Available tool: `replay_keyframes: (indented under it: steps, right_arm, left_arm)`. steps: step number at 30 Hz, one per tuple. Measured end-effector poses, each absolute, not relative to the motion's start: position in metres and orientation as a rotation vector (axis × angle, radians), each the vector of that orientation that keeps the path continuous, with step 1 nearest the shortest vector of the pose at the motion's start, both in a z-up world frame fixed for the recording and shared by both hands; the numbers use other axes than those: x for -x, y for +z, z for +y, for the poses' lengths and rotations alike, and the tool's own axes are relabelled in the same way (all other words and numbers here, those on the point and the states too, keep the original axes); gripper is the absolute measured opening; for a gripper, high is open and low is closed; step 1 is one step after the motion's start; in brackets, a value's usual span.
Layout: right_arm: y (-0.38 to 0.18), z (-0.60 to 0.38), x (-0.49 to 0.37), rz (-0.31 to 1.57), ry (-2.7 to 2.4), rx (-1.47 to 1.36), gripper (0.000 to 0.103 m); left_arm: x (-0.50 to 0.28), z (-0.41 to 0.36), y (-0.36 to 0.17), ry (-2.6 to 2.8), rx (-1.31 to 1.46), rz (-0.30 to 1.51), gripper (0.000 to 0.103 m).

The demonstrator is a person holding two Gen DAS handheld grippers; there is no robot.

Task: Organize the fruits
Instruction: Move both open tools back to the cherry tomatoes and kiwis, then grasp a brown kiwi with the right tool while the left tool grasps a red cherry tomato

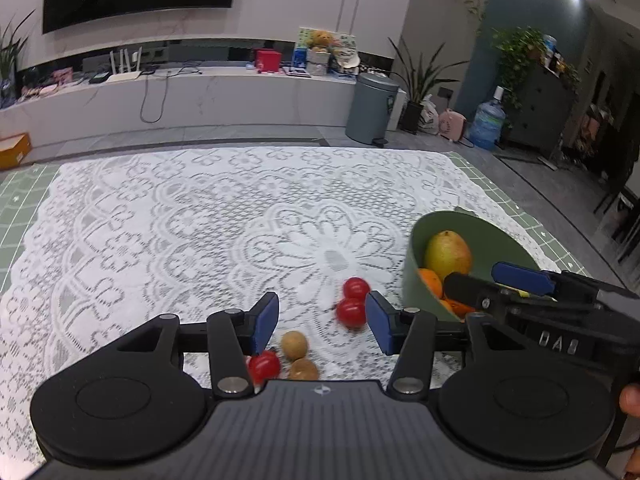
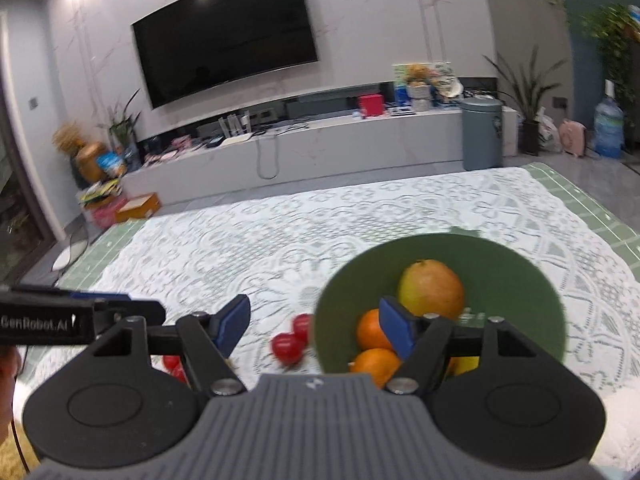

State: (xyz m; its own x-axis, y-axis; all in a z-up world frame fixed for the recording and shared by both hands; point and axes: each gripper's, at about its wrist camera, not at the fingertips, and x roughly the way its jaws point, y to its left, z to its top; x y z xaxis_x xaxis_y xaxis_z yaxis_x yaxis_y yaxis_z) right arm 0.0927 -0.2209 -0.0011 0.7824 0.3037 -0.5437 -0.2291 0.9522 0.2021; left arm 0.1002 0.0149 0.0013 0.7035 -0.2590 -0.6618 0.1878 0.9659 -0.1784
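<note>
A green bowl at the right of the lace cloth holds a yellow-red pear and two oranges. Two cherry tomatoes lie just left of the bowl. A third tomato and two small brown fruits lie nearer me. My left gripper hangs open above these loose fruits, its right pad close to the tomato pair, gripping nothing. My right gripper is open and empty over the bowl's near-left rim, its right finger above the oranges.
The white lace cloth covers a green mat on the table. Beyond the far edge are a low white TV bench, a grey pedal bin, potted plants and a water bottle. A hand shows at the right edge.
</note>
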Motion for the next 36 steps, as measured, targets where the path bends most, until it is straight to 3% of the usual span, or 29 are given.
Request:
replay_keyframes:
  steps: [11, 20, 32, 34, 36]
  right_arm:
    - [-0.019, -0.156, -0.084, 0.601, 0.362, 0.094, 0.069]
    - [-0.035, -0.142, -0.102, 0.702, 0.379, 0.095, 0.067]
    - [-0.053, -0.129, -0.119, 0.795, 0.369, 0.109, 0.048]
    - [-0.056, -0.126, -0.12, 0.807, 0.382, 0.127, 0.041]
    - [-0.057, -0.123, -0.12, 0.805, 0.39, 0.139, 0.041]
  left_arm:
    - [-0.101, 0.047, -0.018, -0.226, 0.165, 0.754, 0.059]
    - [-0.106, 0.059, -0.033, -0.218, 0.198, 0.77, 0.059]
    - [-0.115, 0.065, -0.056, -0.23, 0.247, 0.835, 0.059]
    - [-0.114, 0.066, -0.058, -0.245, 0.257, 0.85, 0.056]
    - [-0.114, 0.066, -0.061, -0.259, 0.261, 0.866, 0.053]
